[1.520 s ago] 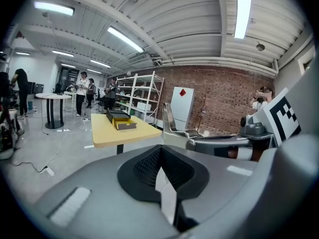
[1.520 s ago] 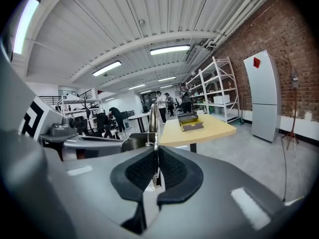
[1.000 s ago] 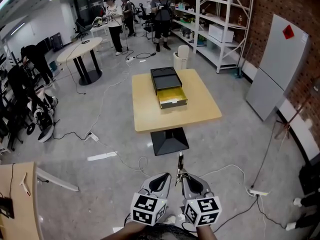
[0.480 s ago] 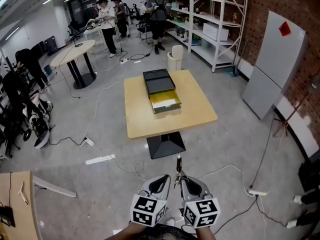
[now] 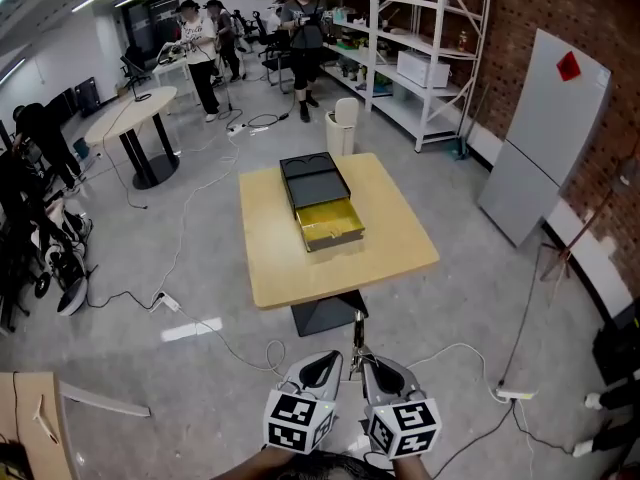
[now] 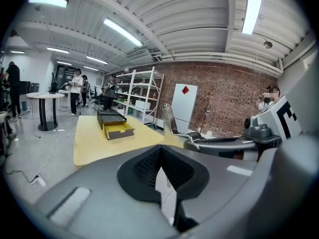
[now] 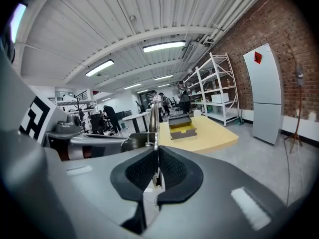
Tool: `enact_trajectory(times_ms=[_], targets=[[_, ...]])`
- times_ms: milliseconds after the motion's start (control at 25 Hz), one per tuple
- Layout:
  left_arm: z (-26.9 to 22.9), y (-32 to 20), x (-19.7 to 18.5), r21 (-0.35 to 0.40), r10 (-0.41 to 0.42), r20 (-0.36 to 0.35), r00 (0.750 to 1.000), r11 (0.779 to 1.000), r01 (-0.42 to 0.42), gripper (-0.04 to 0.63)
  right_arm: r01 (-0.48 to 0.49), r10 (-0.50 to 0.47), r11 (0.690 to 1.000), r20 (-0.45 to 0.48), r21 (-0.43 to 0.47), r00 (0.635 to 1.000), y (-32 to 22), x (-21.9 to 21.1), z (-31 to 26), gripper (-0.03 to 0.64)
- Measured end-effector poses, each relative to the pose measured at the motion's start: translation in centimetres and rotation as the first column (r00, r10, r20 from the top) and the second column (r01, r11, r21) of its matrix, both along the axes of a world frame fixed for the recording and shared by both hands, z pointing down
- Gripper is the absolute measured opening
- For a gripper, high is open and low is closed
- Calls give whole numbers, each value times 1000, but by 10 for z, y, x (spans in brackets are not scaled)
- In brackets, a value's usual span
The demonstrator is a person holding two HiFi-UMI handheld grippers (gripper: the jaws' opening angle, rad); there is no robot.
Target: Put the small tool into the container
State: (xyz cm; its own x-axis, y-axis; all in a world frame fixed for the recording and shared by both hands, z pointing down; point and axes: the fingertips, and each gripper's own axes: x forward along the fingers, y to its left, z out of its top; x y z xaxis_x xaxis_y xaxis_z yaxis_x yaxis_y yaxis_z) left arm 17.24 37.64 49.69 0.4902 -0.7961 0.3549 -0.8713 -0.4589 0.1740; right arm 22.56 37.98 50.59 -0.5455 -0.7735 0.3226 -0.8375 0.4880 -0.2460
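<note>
— Closer than before: tan square table [image 5: 275, 268], with black container with open yellow drawer [image 5: 318, 183] on it.
— Tool?
— Clamped in right gripper [image 5: 368, 360]: slim metal tool [image 5: 358, 336], long axis pointing ahead toward table; left gripper [image 5: 332, 360] closed, empty.

A slim, silvery metal tool [image 5: 358, 328] is clamped between the closed jaws of the right gripper [image 5: 363, 356]. Its narrow shaft sticks out forward past the jaw tips, above the grey floor. The container [image 5: 316, 180], a flat black box, sits well ahead of the tool near the middle of a square wooden table [image 5: 275, 268]. Its yellow drawer [image 5: 330, 226] stands pulled open toward the viewer.
</note>
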Motion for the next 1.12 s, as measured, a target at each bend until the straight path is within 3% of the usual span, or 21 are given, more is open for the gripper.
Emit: enact_trajectory(times_ms=[280,680,800,1120], targets=[[-20,-91,-101,13,14,-11,1000,1000,-14,11,-6,7,1000,-23,16,1000,-89,-102,-21,8],[5,-141,-278,3,3,-47,999,1000,-3,11,14,-14,1000,-56,-2,998,-138,-281,1,8],[8,-163,-295,-5,-2,-53,999,1000,2,11,21,-21,1000,-58,-4,998,-161,-299,2,8],[18,-219,-283,-14,-15,-43,999,1000,15,11,34,-34,999,-46,-8,998,-216,-286,12,8]])
